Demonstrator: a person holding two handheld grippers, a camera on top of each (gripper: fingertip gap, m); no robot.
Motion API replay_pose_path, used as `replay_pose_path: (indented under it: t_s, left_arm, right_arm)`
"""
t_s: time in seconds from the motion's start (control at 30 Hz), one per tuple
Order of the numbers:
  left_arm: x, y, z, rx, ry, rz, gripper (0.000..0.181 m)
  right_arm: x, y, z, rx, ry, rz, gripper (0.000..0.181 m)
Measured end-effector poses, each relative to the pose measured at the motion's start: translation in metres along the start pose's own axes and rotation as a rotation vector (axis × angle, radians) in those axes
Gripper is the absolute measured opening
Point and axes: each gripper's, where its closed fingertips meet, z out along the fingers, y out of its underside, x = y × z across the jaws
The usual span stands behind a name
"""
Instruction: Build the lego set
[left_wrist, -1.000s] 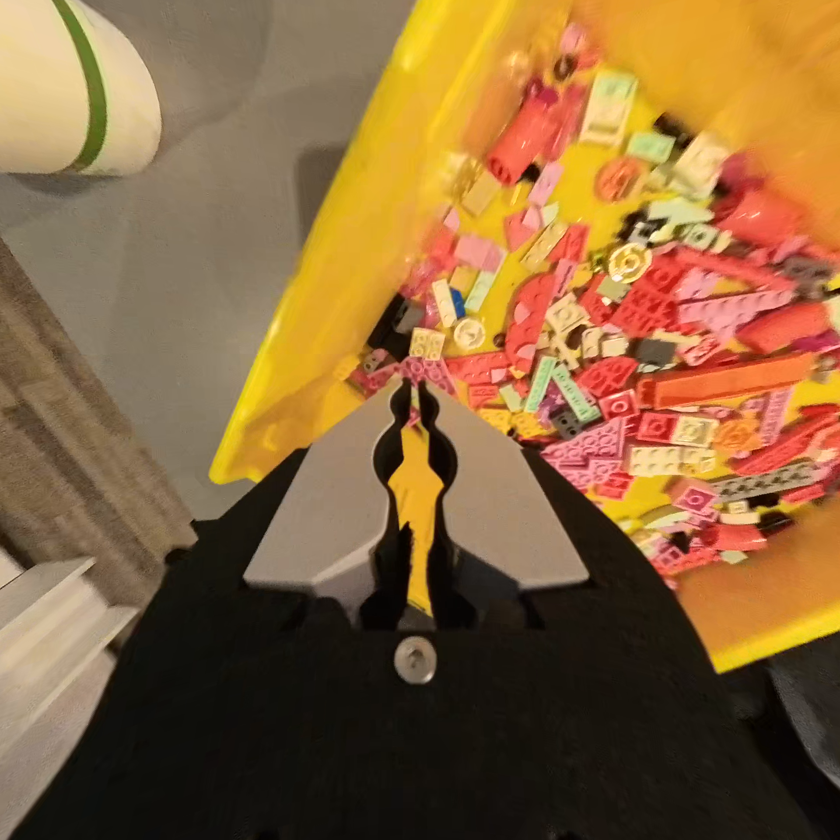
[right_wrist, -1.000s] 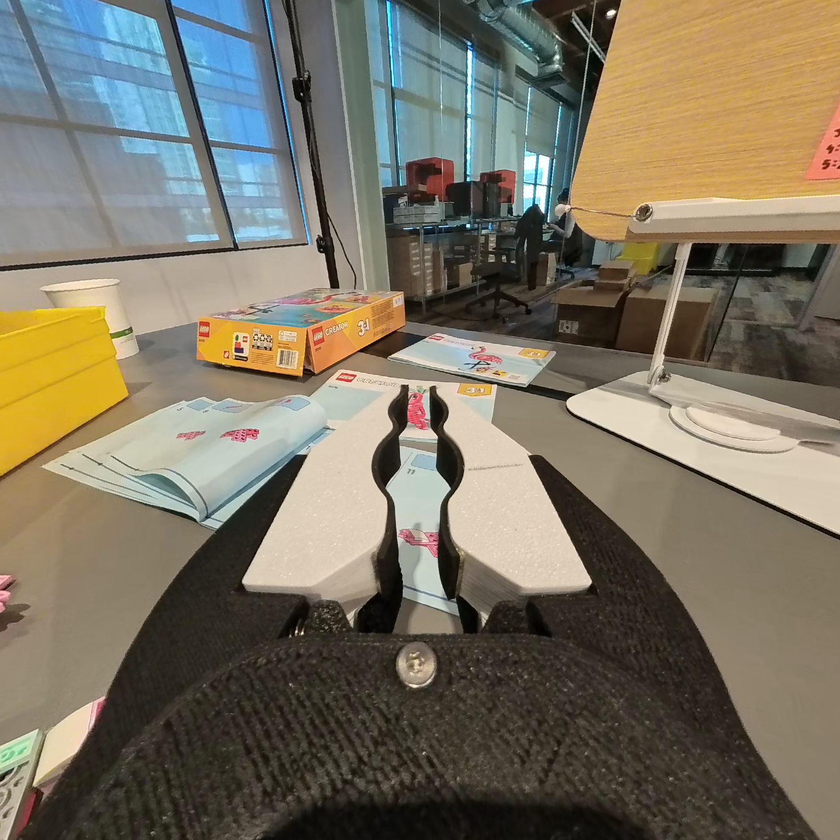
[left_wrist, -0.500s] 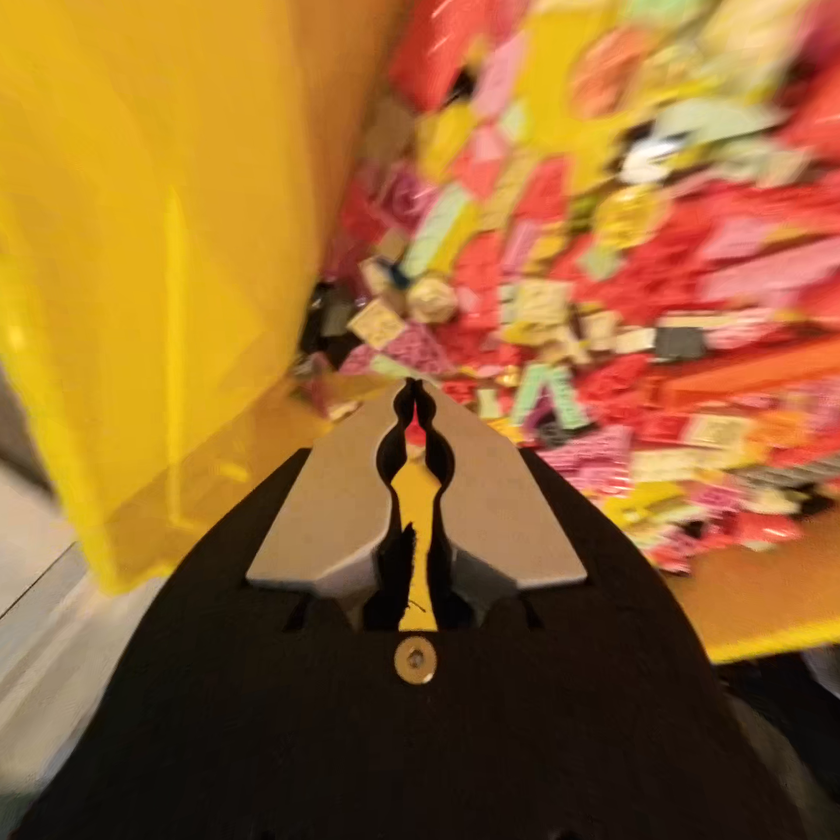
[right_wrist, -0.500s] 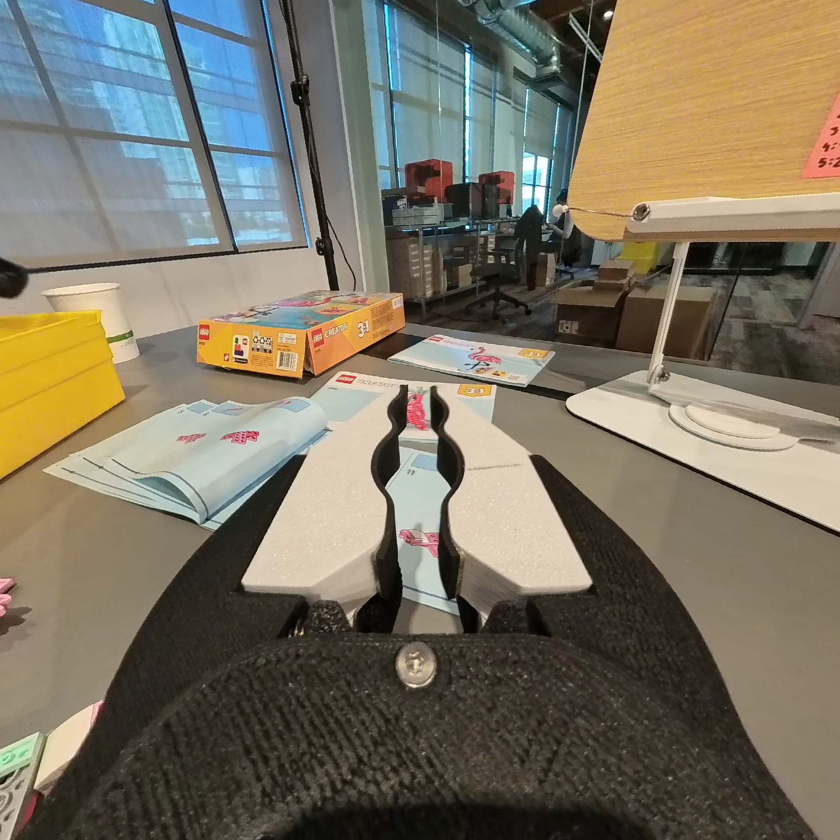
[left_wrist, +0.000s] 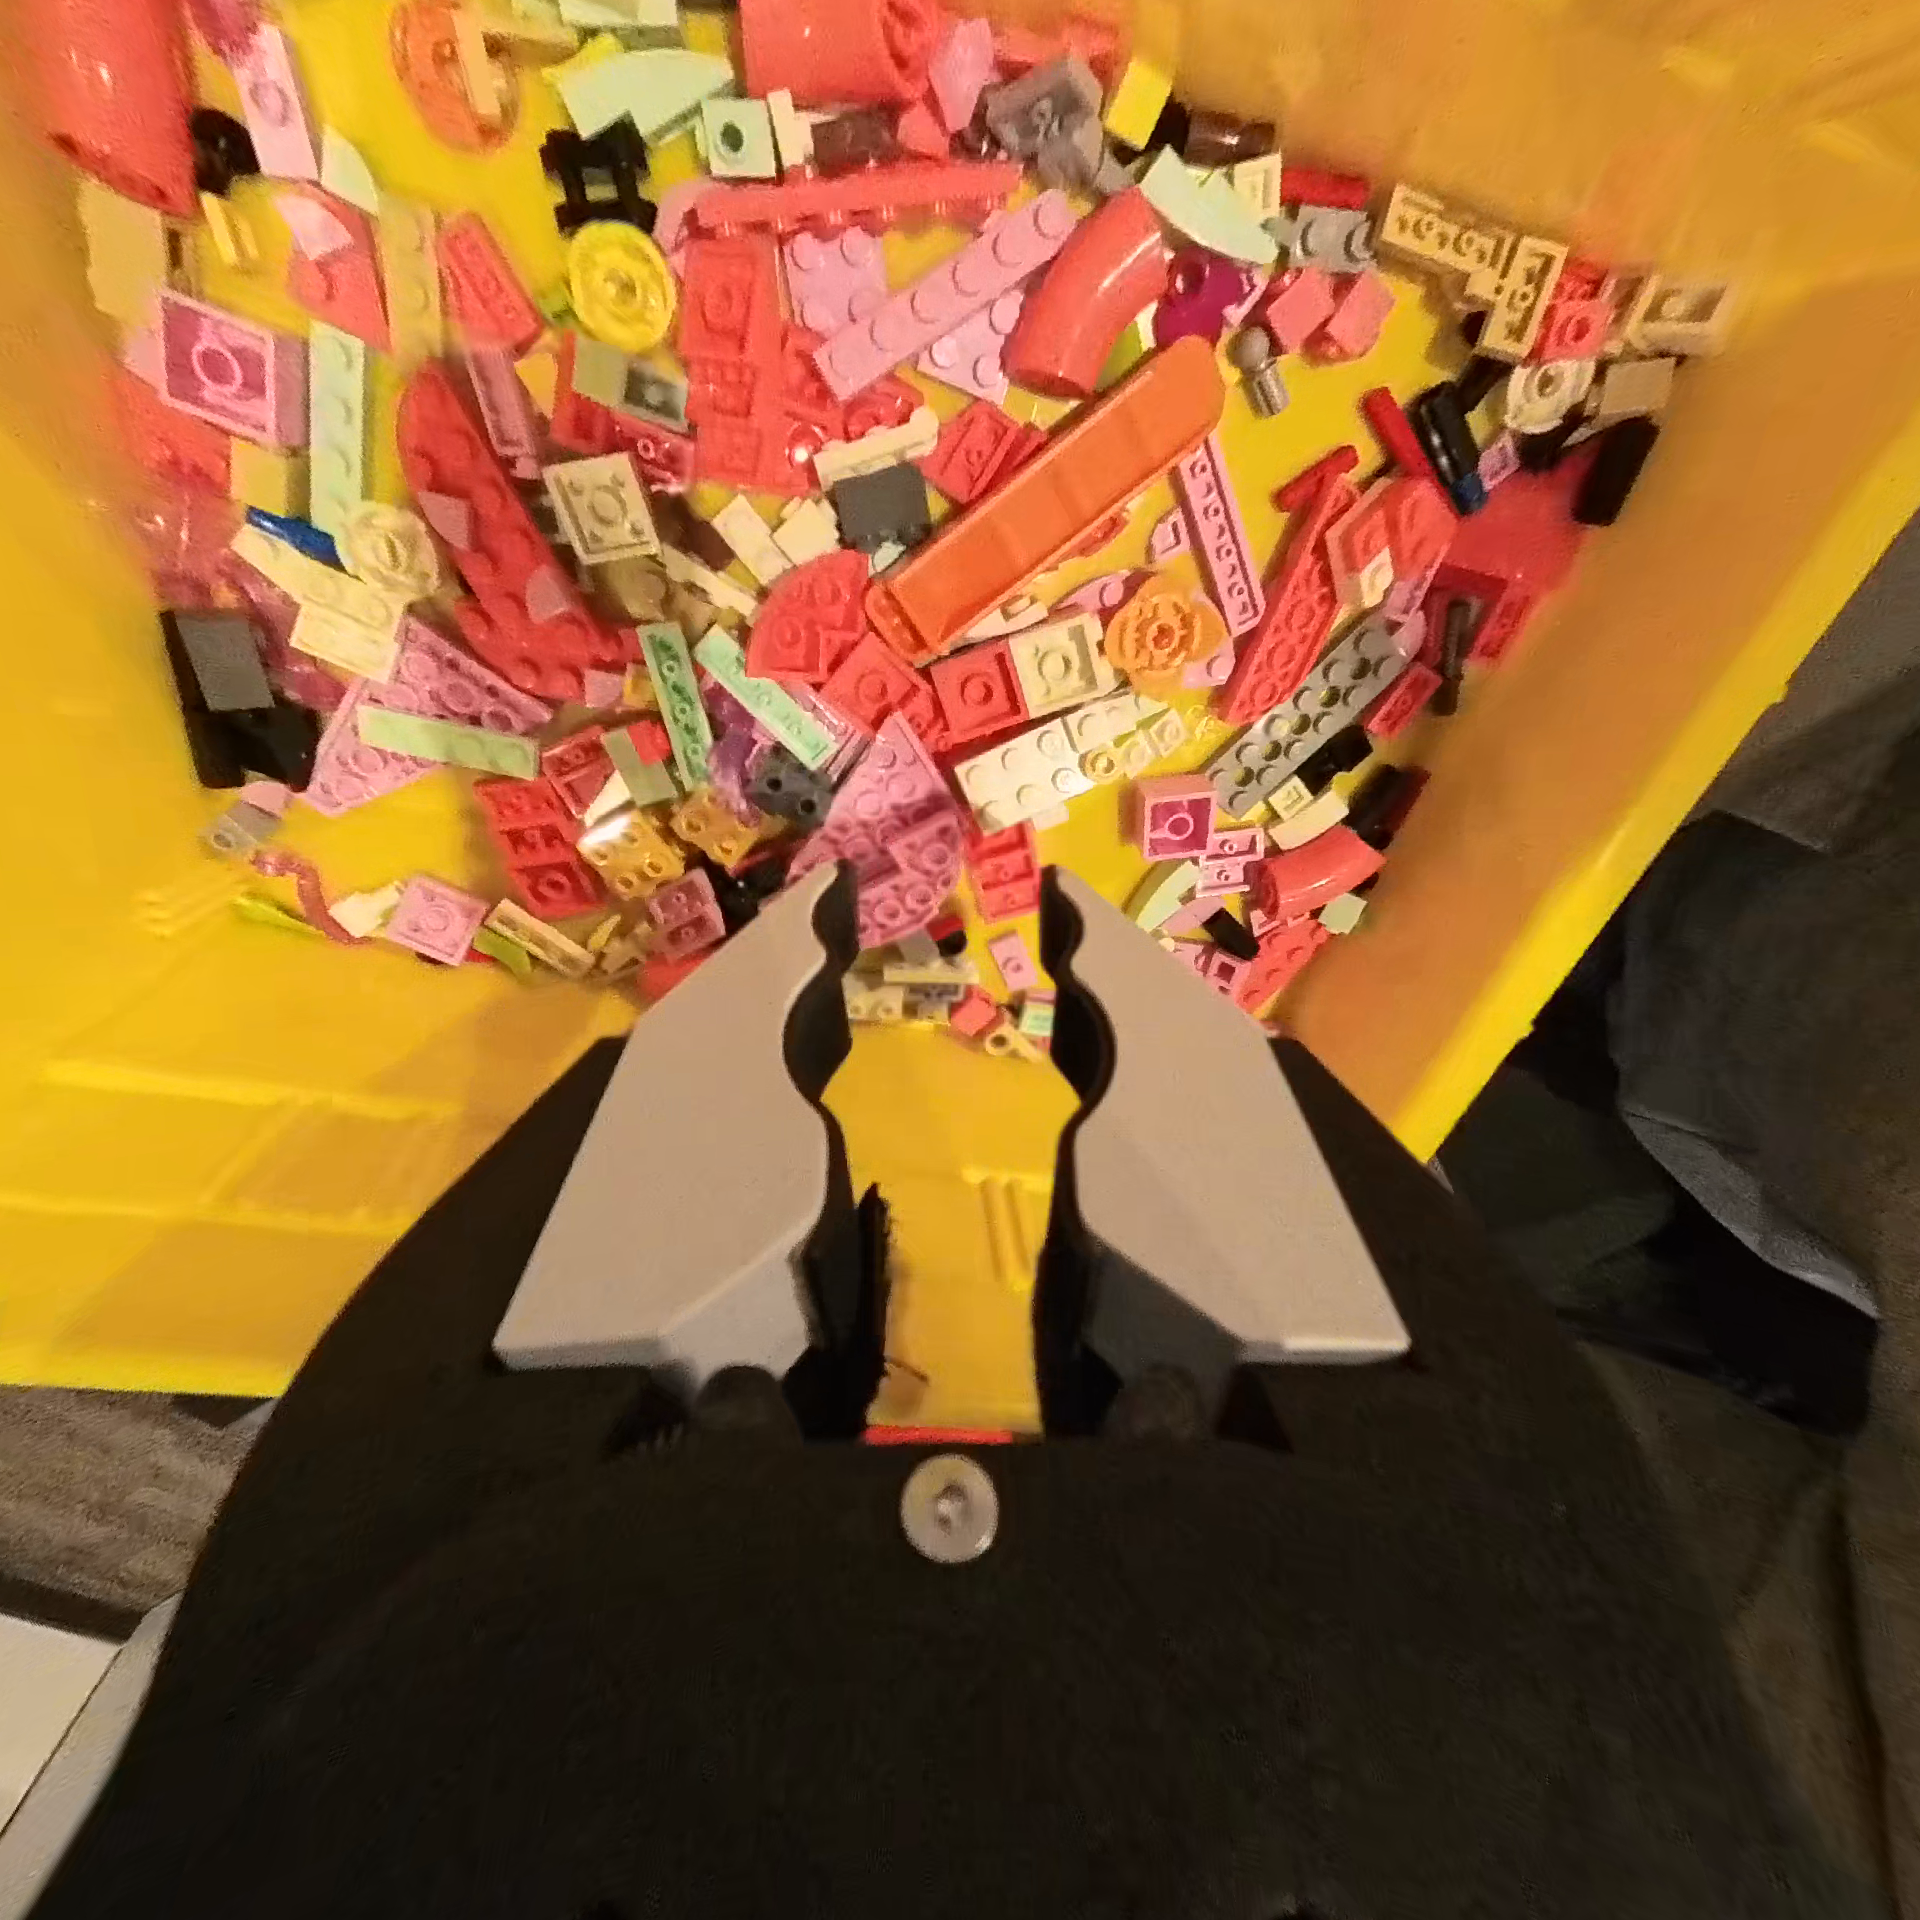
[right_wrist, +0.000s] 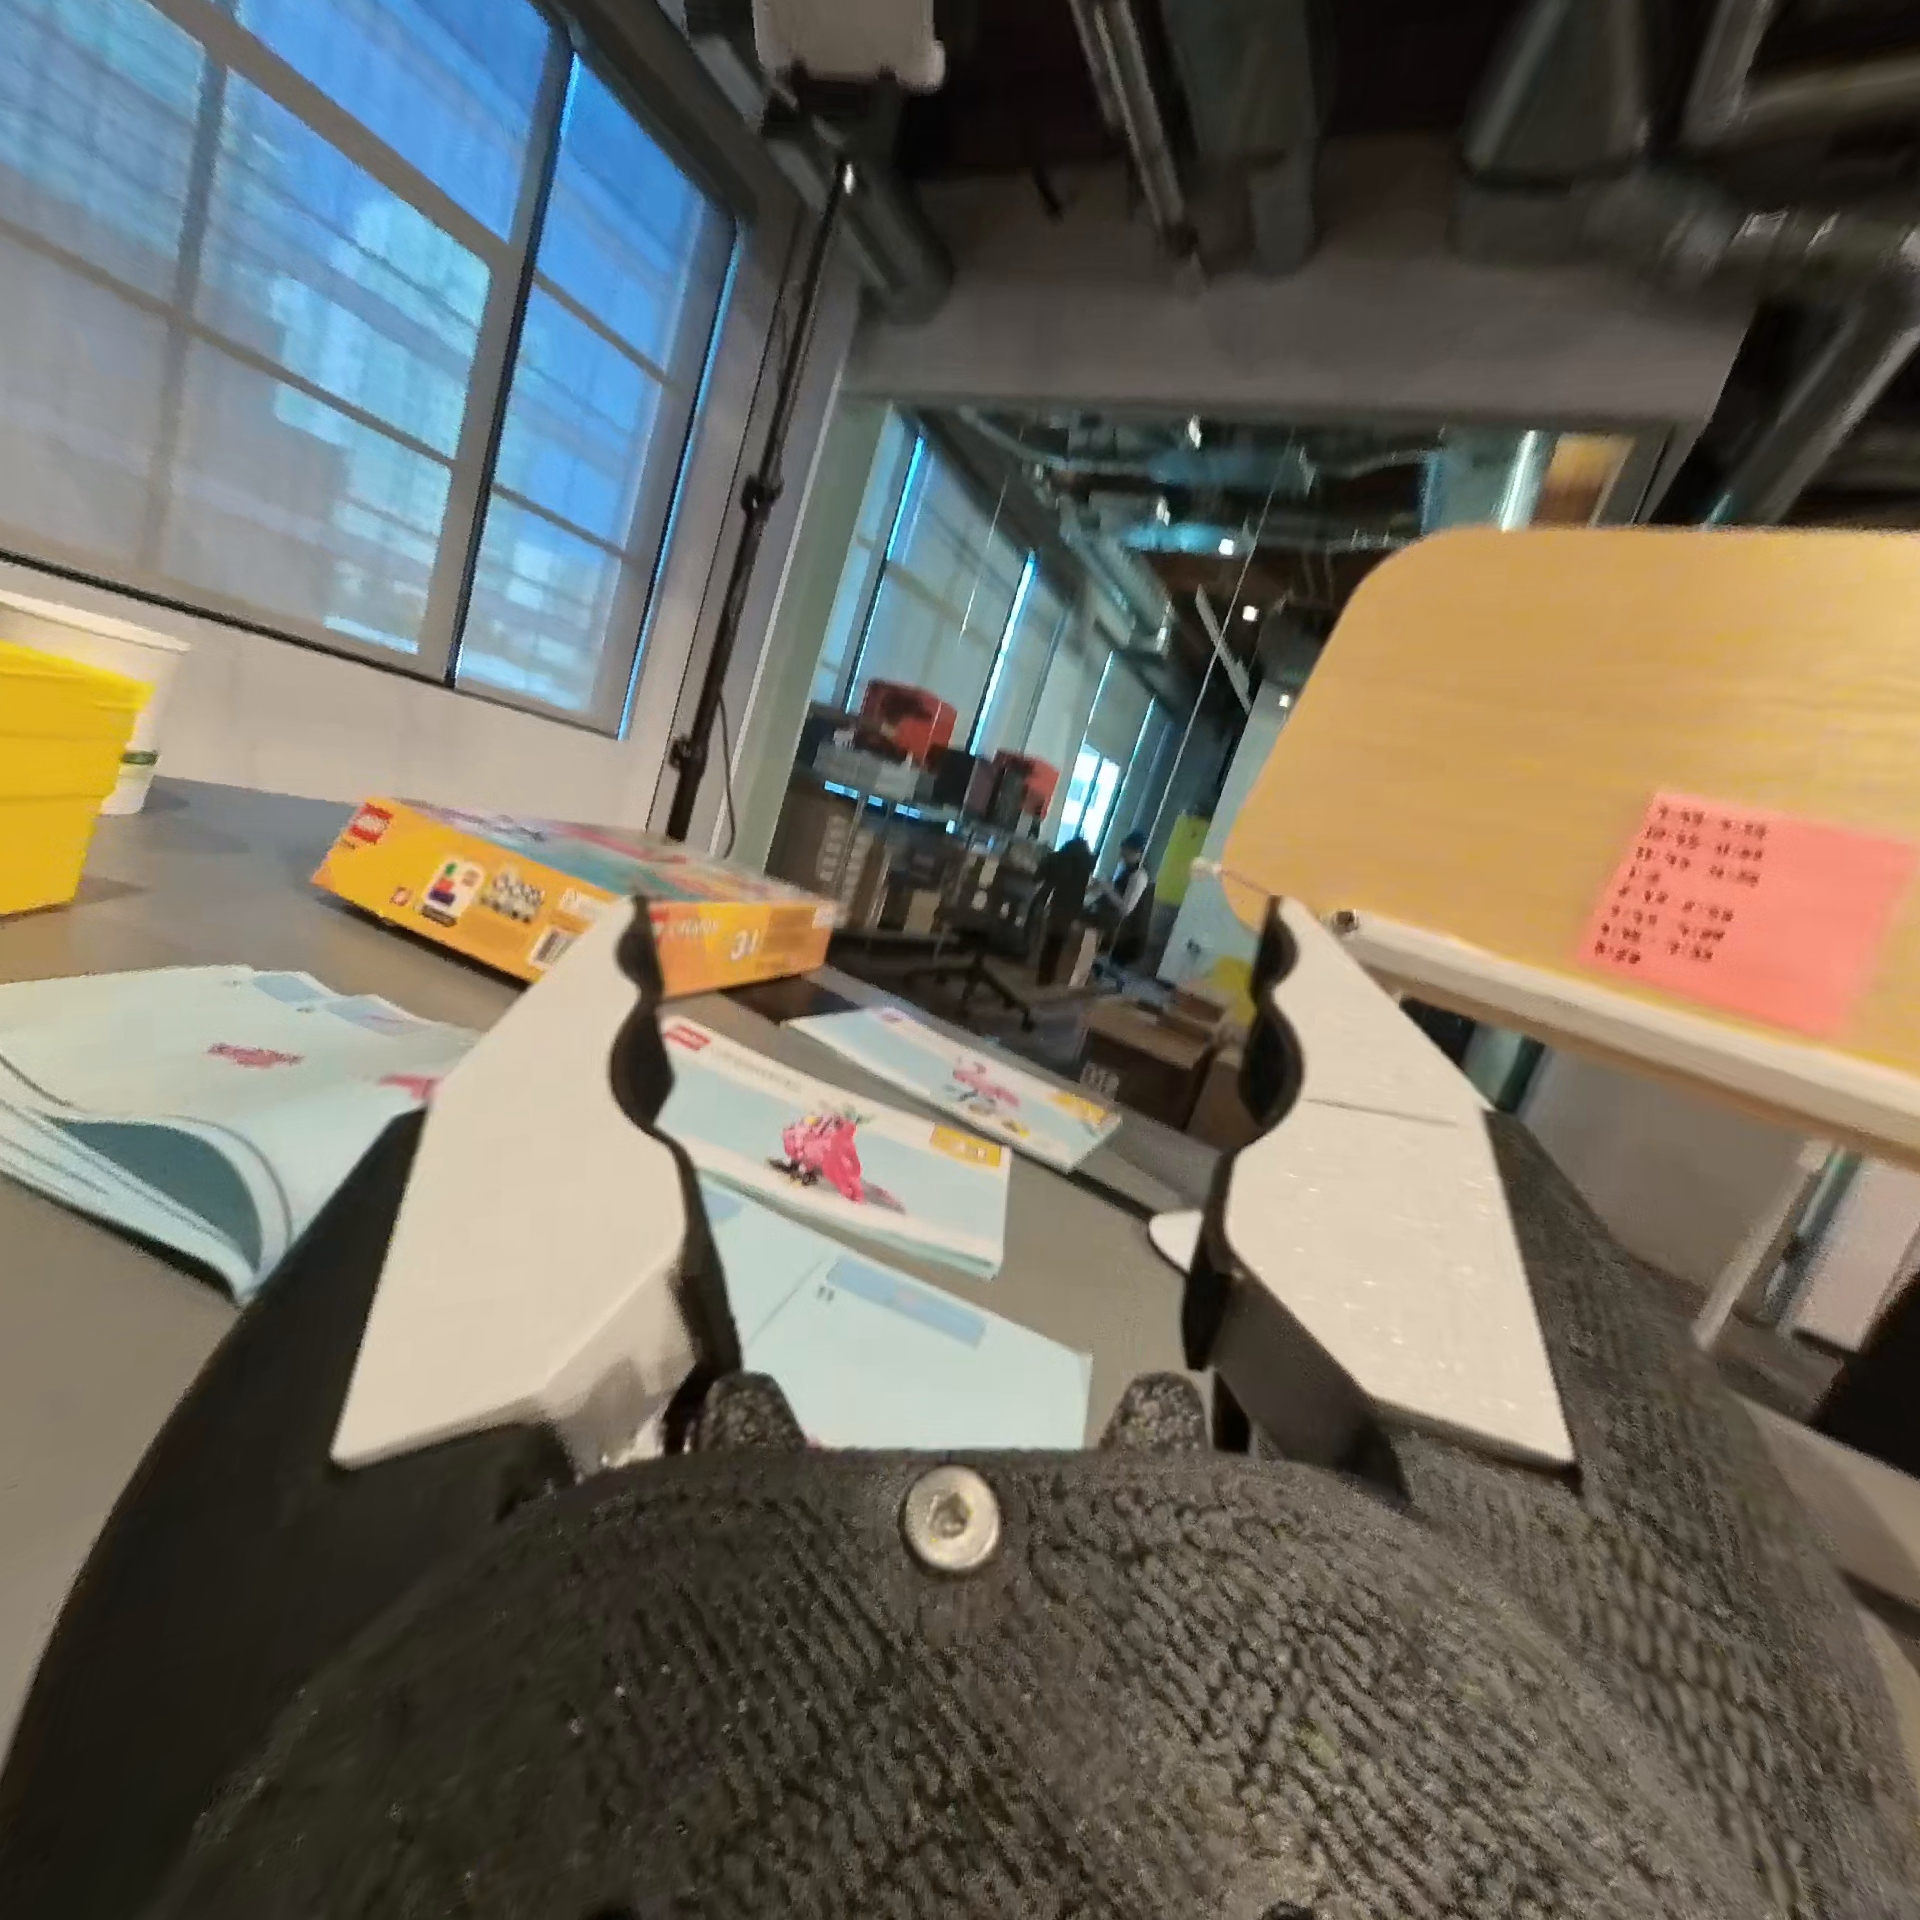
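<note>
In the left wrist view a yellow bin (left_wrist: 208, 1091) holds a heap of loose lego pieces, mostly red, pink, cream and mint. A long orange piece (left_wrist: 1049, 509) lies in the middle and a pink rounded plate (left_wrist: 894, 821) lies just beyond my left gripper (left_wrist: 945, 904). That gripper is open and empty, inside the bin above the near pieces. My right gripper (right_wrist: 951, 925) is wide open and empty, raised above the grey table (right_wrist: 104, 1340), pointing over the instruction booklets (right_wrist: 831, 1143).
The orange set box (right_wrist: 582, 894) lies on the table beyond an open booklet (right_wrist: 156, 1112). The yellow bin (right_wrist: 52, 769) stands at the far left with a white cup behind it. A wooden board (right_wrist: 1579, 748) with a pink note stands on a white stand at the right. The gap from one gripper's tips to the other's is roughly 45 cm.
My left gripper has moved over the bin rim into the bin and opened. My right gripper has opened wide and tilted upward.
</note>
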Motion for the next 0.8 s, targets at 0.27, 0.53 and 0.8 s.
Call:
replay_pose_path:
  t_s: [0.27,0.53,0.8]
  left_arm:
    - [0.015,0.006,0.011,-0.008,0.015,0.052,0.082]
    - [0.005,-0.006,0.036,-0.068,-0.229,0.195,0.146]
    - [-0.024,-0.030,0.041,0.022,-0.237,0.173,0.152]
  right_arm:
    - [0.005,-0.012,-0.001,0.046,0.060,-0.074,0.136]
    - [0.014,-0.026,-0.008,0.105,0.123,-0.123,0.142]
    - [0.014,-0.021,-0.006,0.082,0.114,-0.106,0.143]
